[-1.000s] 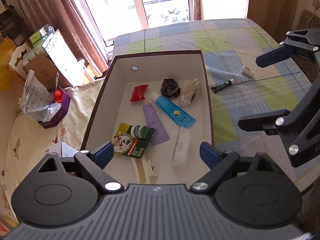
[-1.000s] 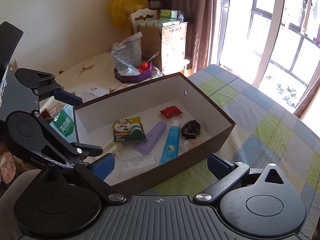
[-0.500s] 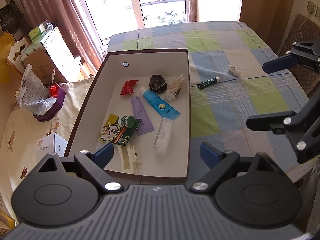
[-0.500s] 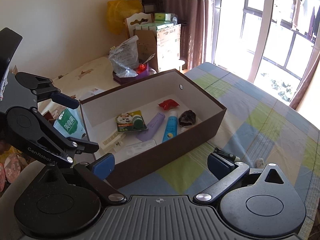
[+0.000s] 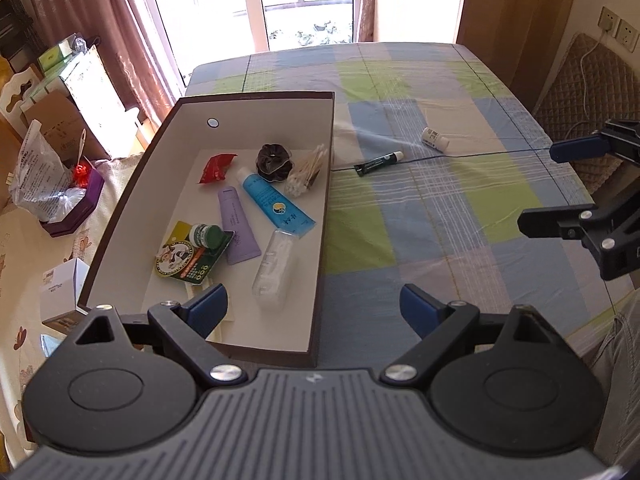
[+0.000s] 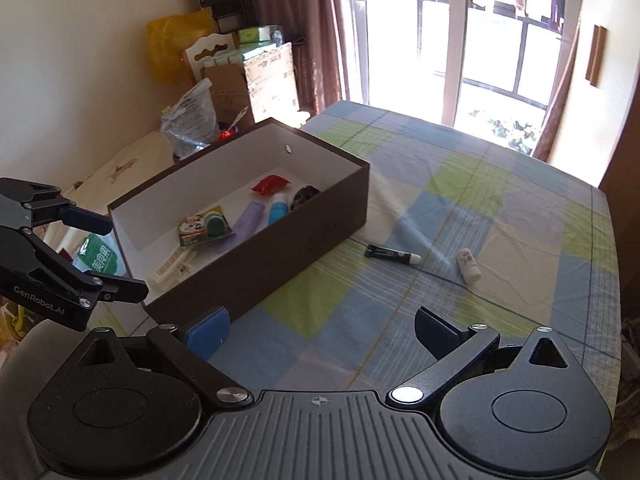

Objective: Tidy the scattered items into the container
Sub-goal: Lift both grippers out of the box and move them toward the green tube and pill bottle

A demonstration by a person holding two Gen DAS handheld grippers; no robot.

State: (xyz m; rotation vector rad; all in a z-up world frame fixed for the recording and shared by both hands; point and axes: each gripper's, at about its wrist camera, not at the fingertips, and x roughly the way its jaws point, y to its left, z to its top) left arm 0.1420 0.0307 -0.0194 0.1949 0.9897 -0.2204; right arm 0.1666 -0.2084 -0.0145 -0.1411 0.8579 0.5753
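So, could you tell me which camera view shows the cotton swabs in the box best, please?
The left wrist view: the cotton swabs lie fully exposed against the box's right wall. In the right wrist view, that near wall hides them.

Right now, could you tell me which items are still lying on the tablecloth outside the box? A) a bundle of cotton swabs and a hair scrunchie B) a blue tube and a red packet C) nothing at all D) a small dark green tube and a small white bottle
D: the small dark green tube and the small white bottle lie on the checked tablecloth beside the box.
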